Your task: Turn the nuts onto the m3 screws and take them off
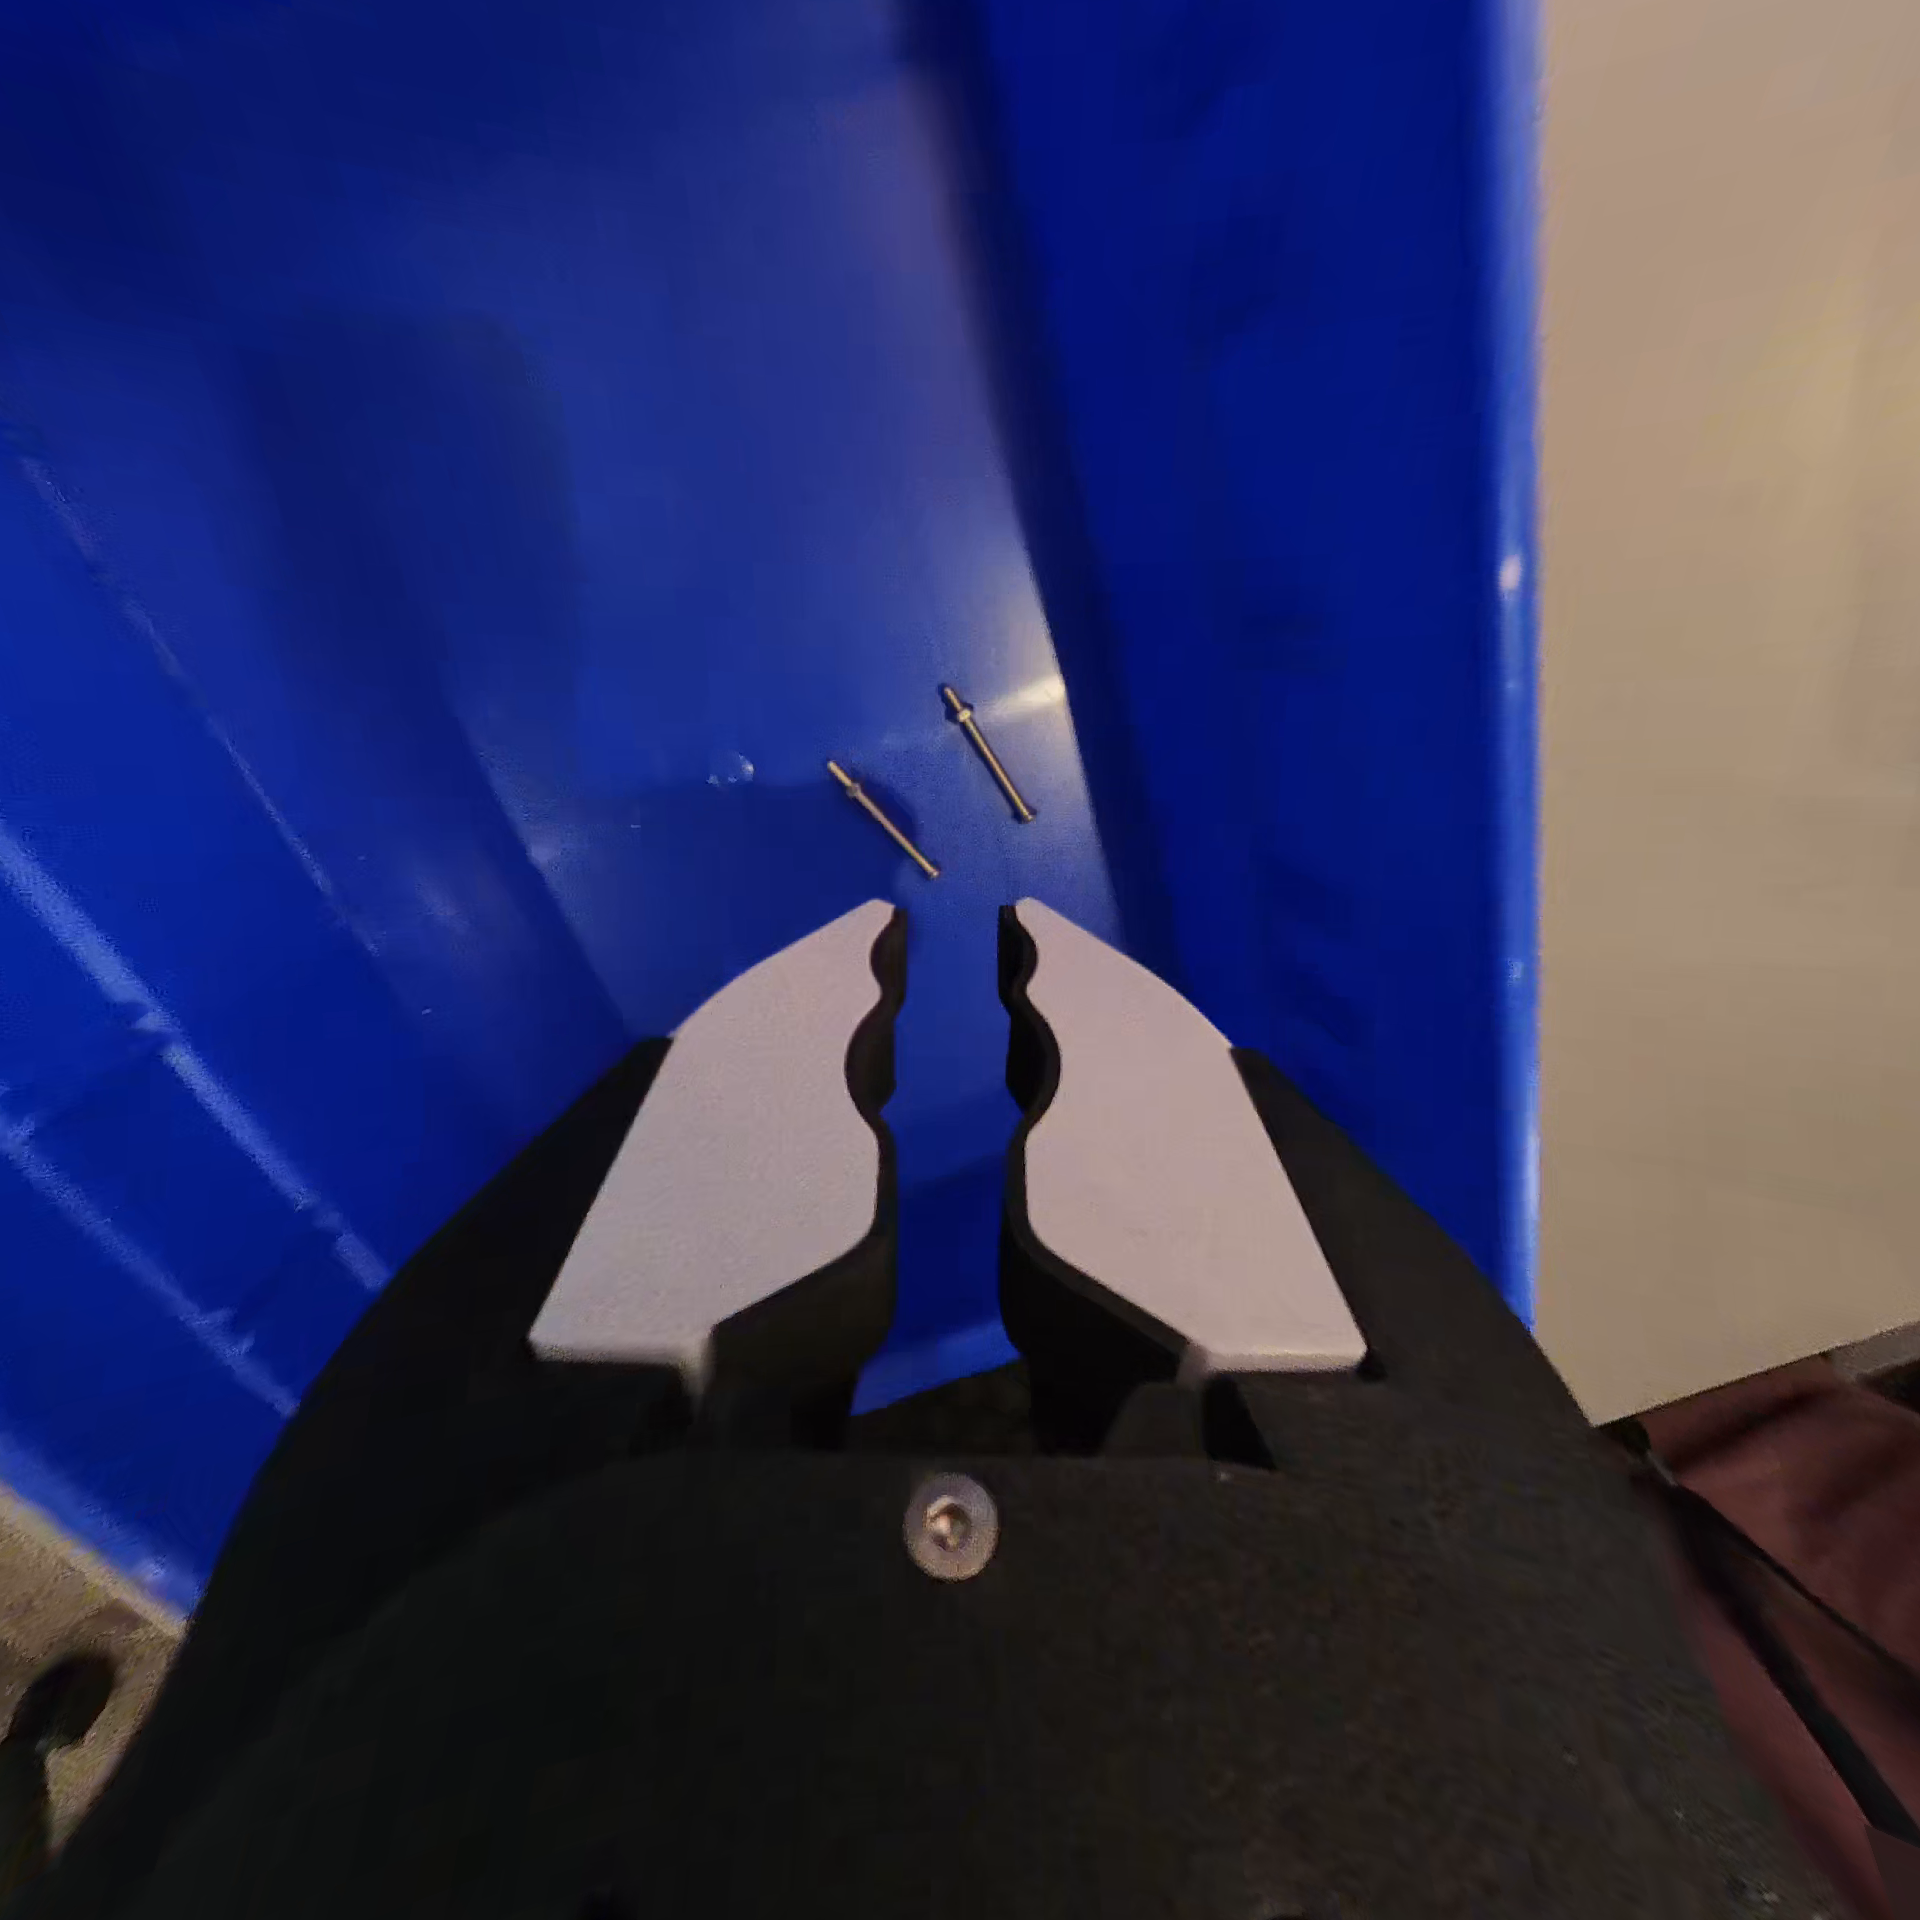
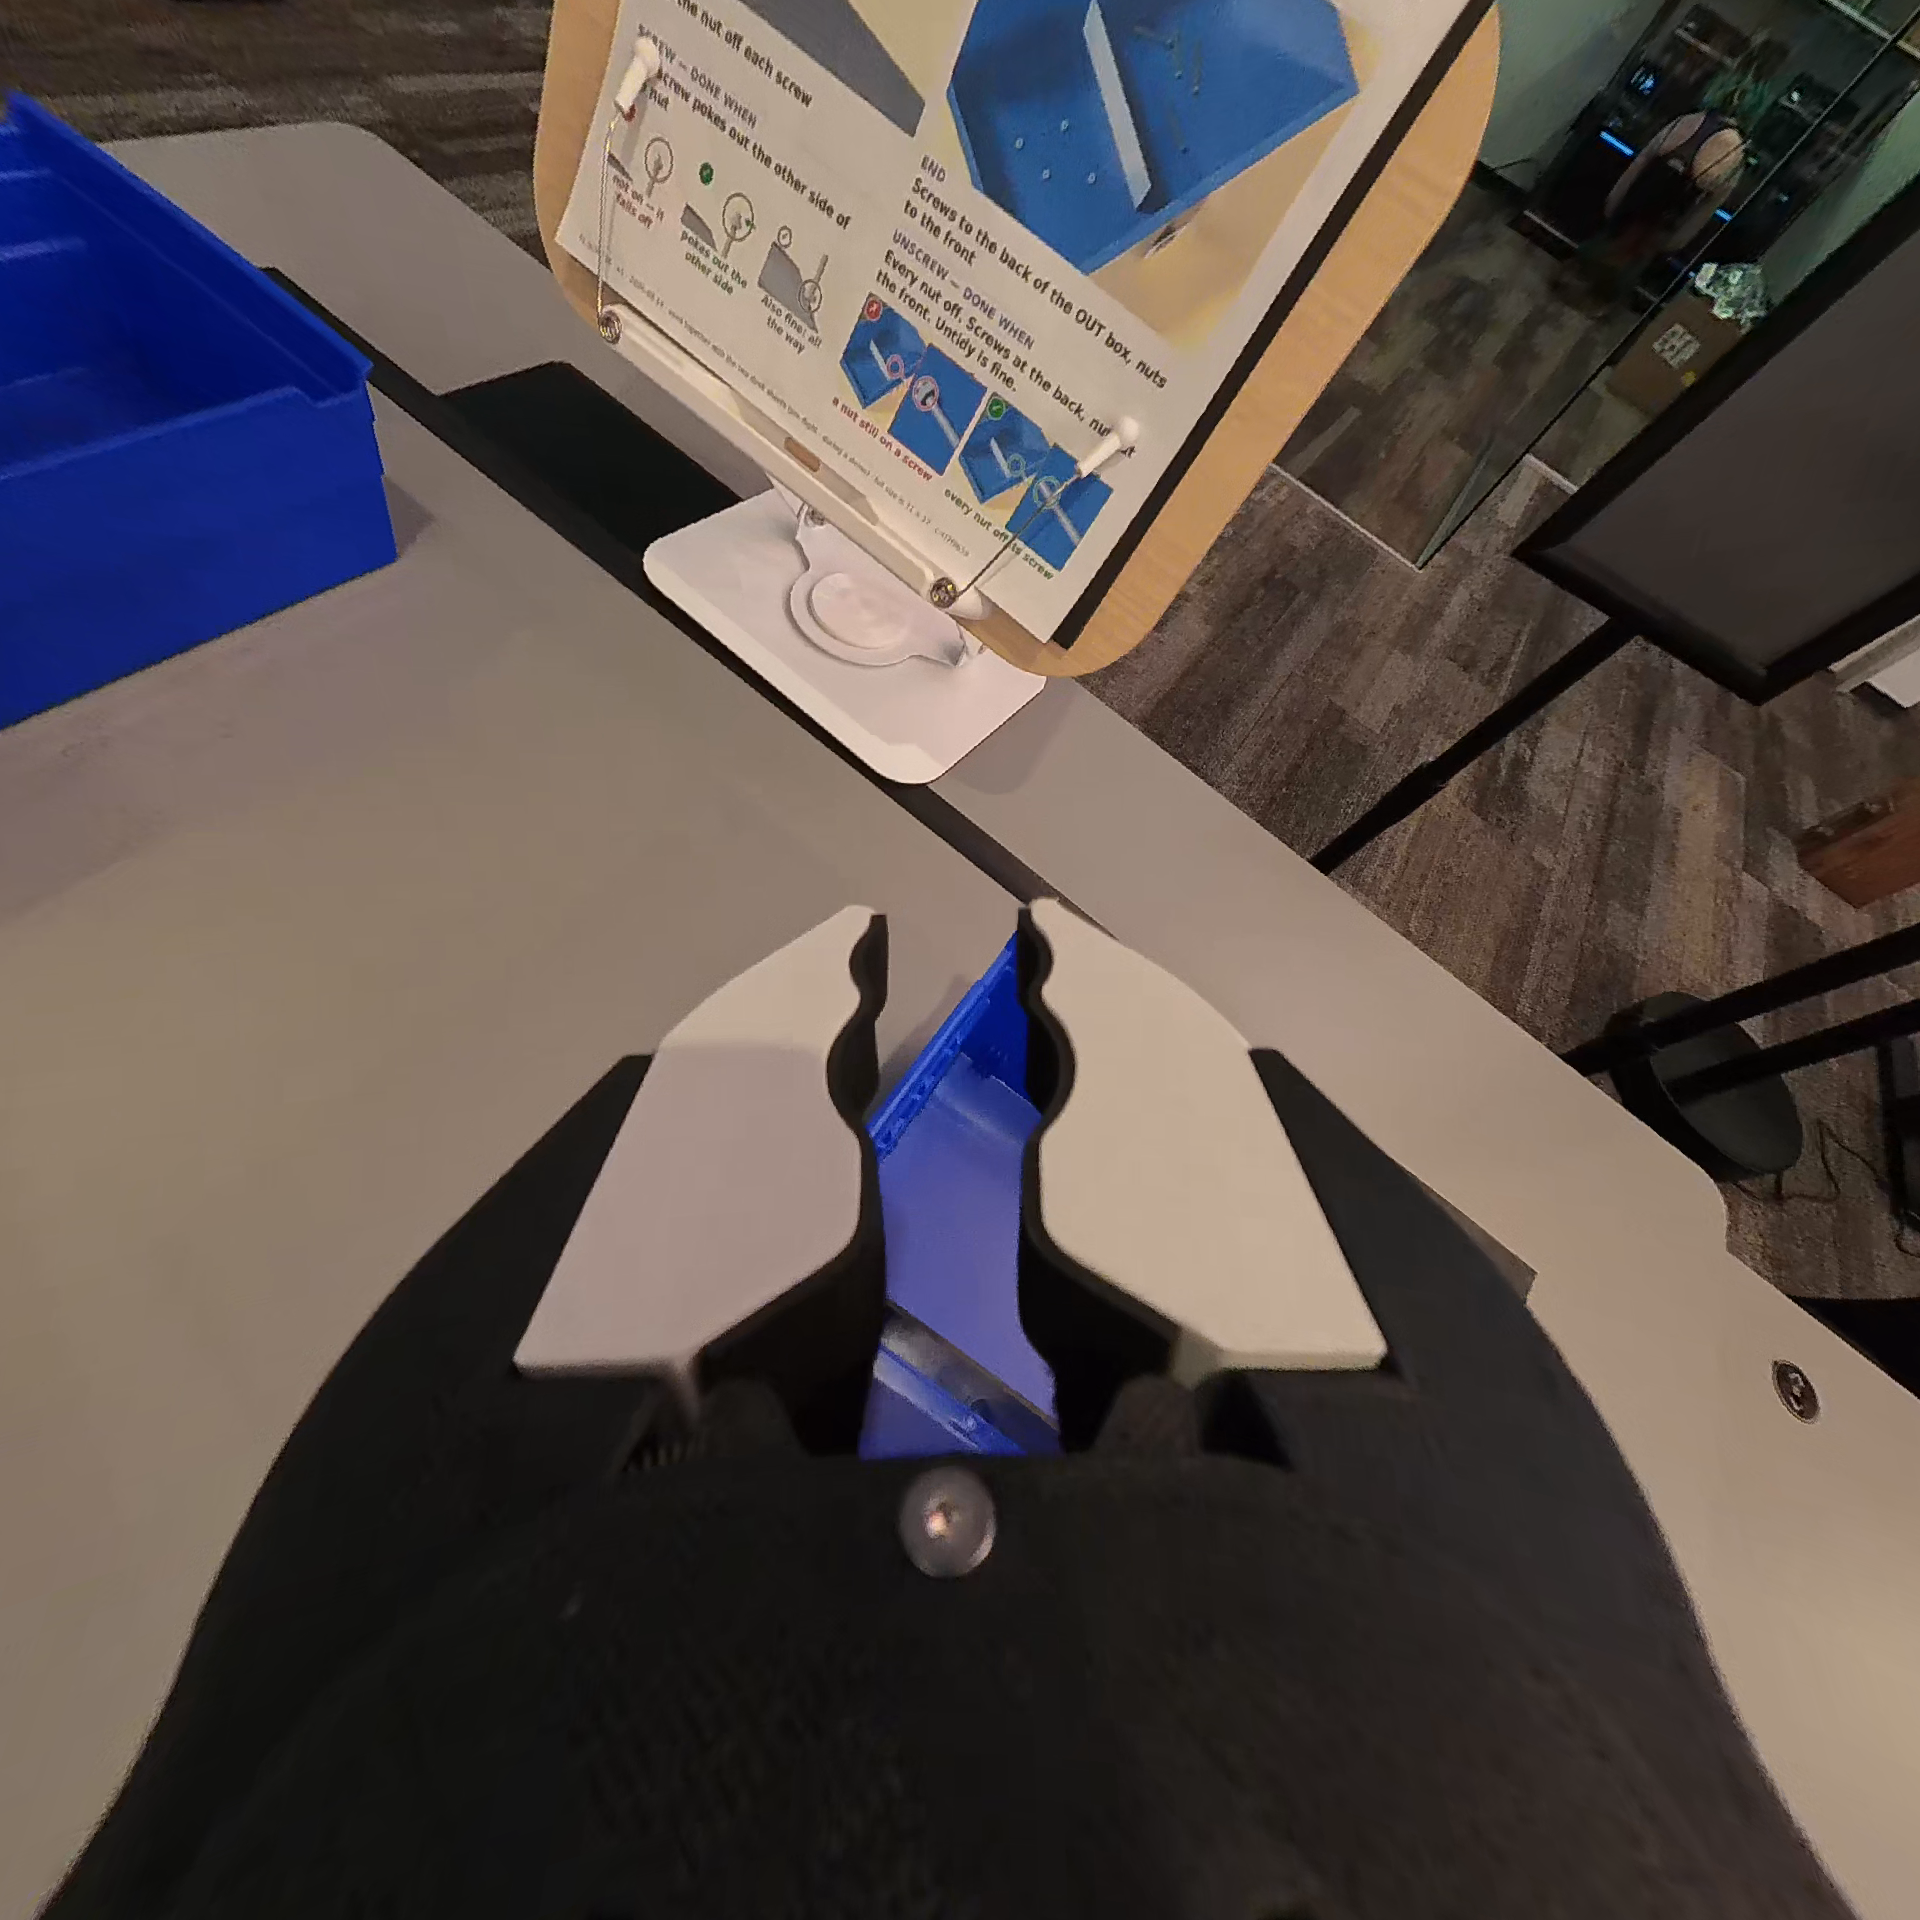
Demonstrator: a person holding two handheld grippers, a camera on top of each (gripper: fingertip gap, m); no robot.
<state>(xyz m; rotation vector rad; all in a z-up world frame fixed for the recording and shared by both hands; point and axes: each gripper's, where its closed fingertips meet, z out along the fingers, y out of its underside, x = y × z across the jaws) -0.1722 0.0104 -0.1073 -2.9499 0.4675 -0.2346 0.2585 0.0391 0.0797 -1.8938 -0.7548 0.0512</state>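
In the left wrist view I look into a blue bin. Two thin metal screws lie on its floor, one just ahead of my left fingertips, the other a little farther and to the right. Each carries a small nut near its far end. My left gripper is open a narrow gap and empty, just short of the nearer screw. In the right wrist view my right gripper is closed around the edge of a blue bin, which fills the gap between its fingers.
A second blue bin stands at the left on the grey table. An instruction sheet on a white stand sits at the table's far edge. Floor and black stand legs lie beyond on the right. Tip to tip, the grippers are about 45 centimeters apart.
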